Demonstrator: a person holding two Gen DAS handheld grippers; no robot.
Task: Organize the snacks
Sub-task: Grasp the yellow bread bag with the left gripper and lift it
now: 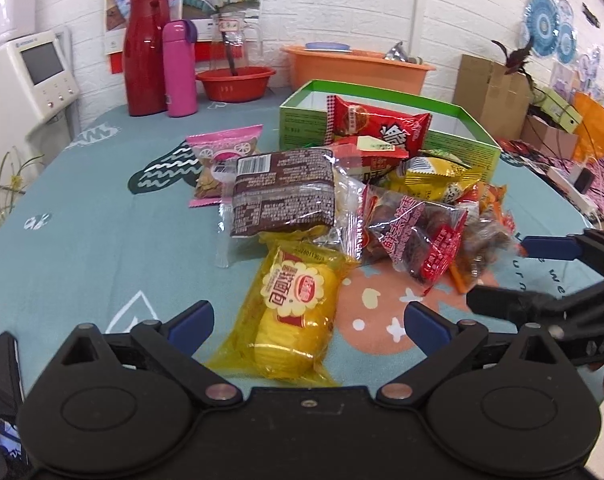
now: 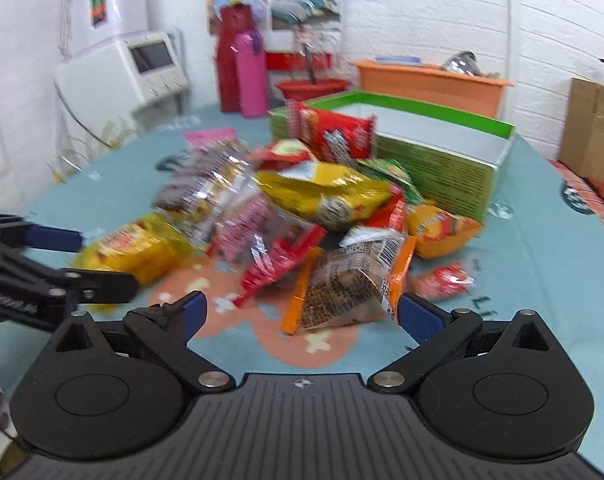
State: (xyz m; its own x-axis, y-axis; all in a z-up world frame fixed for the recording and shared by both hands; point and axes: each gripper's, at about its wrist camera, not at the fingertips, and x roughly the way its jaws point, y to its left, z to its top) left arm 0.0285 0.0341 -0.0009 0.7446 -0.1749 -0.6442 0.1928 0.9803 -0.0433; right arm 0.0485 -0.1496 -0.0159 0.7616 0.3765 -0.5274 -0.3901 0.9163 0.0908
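Observation:
A pile of snack packets lies on the teal tablecloth in front of an open green box [image 1: 386, 98]; the box also shows in the right wrist view [image 2: 442, 160]. My left gripper [image 1: 308, 320] is open, its jaws either side of a yellow cake packet [image 1: 297, 308]. A brown packet [image 1: 281, 192] and a red-and-clear packet [image 1: 418, 236] lie beyond. My right gripper [image 2: 302, 312] is open around a clear packet with orange edges [image 2: 350, 284]. A red packet [image 2: 334, 132] leans on the box rim. Each gripper shows in the other's view, the right gripper [image 1: 514, 276] and the left gripper [image 2: 89, 264].
A red flask [image 1: 145, 52], a pink bottle [image 1: 179, 68], a red basin [image 1: 235, 84] and an orange tub [image 1: 358, 68] stand at the table's back. A white machine [image 1: 25, 80] is at the left. A cardboard box [image 1: 490, 92] is at the right.

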